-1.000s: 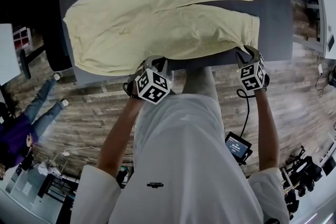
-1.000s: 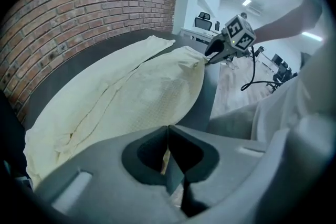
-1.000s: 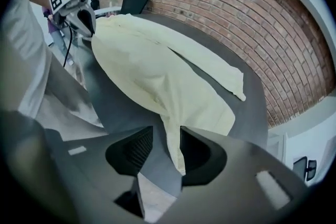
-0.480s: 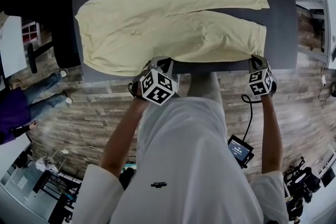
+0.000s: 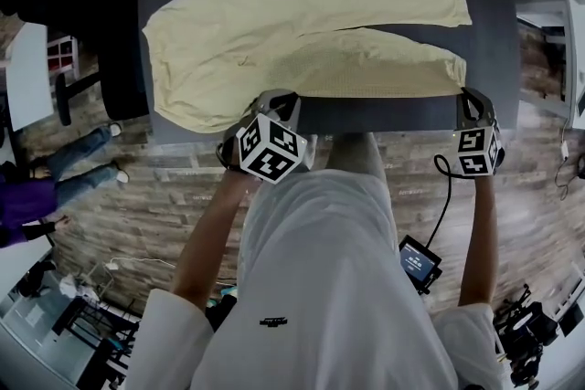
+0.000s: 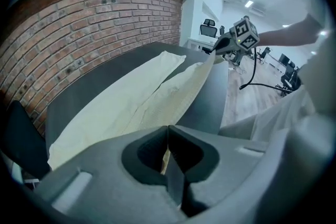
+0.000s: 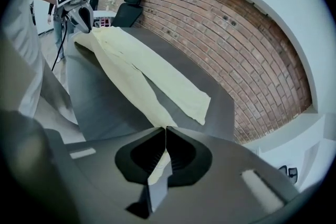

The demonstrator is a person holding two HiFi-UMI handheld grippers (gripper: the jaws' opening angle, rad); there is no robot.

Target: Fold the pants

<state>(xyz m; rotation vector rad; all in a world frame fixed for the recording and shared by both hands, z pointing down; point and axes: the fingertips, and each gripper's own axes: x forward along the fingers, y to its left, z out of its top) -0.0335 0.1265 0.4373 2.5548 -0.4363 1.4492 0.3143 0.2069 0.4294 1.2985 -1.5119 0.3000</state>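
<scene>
Since the yellow pants (image 5: 302, 41) look light and limp, their near edge is being pinched at hip and cuff by the clenched left gripper (image 6: 168, 139) and right gripper (image 7: 165, 149).

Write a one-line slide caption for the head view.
Left gripper and right gripper clamp the near leg of pale yellow pants spread on a dark table.

Seen from overhead, the head camera looks steeply down past the person's chest (image 5: 320, 288) onto the dark table (image 5: 384, 110) and its near edge. The left gripper (image 5: 272, 100) camera sits close at that edge, facing along it toward the right gripper (image 6: 216, 51), whose camera faces back. All three share the pants (image 5: 302, 32); both gripper views take in the brick wall (image 6: 94, 23).
</scene>
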